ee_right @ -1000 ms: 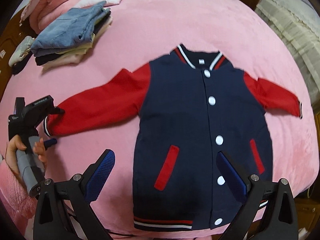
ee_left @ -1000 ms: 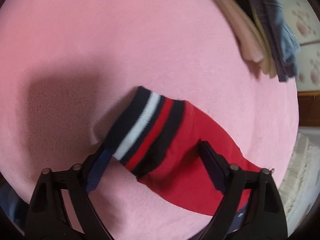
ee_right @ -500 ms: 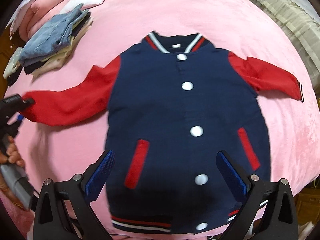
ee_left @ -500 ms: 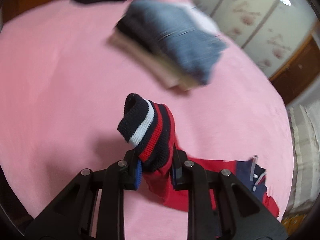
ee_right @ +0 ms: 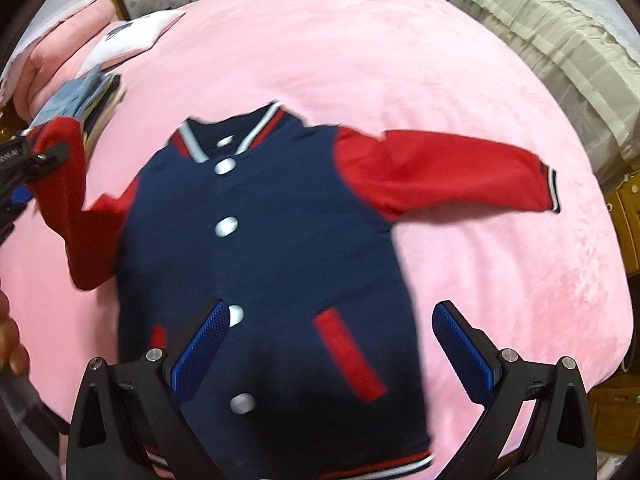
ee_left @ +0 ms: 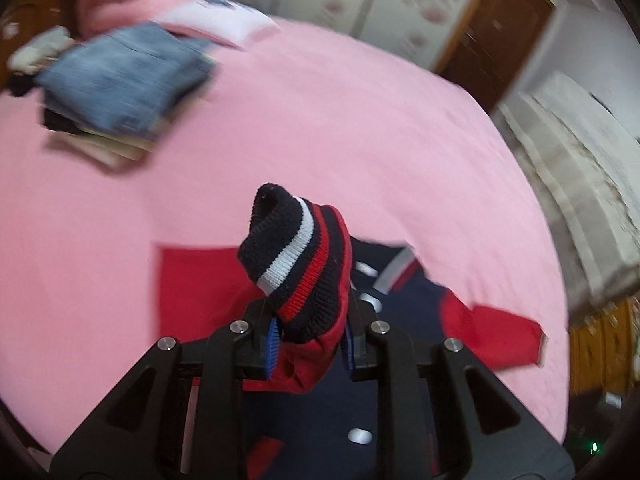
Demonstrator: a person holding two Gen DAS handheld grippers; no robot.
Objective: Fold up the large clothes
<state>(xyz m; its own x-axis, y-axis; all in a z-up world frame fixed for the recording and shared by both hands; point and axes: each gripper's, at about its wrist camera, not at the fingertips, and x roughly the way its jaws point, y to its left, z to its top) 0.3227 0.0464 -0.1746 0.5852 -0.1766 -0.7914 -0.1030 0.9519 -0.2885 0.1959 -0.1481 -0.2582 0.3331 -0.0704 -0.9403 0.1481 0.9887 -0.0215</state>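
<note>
- On the pink bed cover [ee_right: 400, 60] a navy jacket [ee_right: 272, 240] lies front-up, buttoned, collar away from the right wrist camera, hem toward it.
- Left gripper [ee_left: 310, 334]: tongs pressed together, pinching the striped cuff [ee_left: 296, 256] of 1 red sleeve [ee_right: 68, 184]; cuff sticks up above the fingertips.
- That sleeve is lifted off the cover and bends back toward the jacket body; in the right wrist view its end sits at the far left edge, held in the left gripper [ee_right: 24, 160].
- Right gripper [ee_right: 332, 344]: tongs spread wide, blue pads [ee_right: 200, 344] clear of cloth as far as I can tell, hovering over the lower front near the hem; nothing between them.
- Other red sleeve [ee_right: 460, 176] lies flat, stretched out toward the right side, cuff near the bed edge.
- 2 red pocket strips on the front, 1 [ee_right: 348, 360] between the right tongs.
- Folded clothes stack [ee_left: 120, 92], denim on top, sits well apart from the jacket toward the head of the bed, beside a white pillow [ee_right: 132, 40].
- Open pink cover all around beyond the collar and between the jacket and the stack.
- Beige bedding [ee_right: 560, 28] lies past the right edge of the bed.
- Both views are motion-blurred.
</note>
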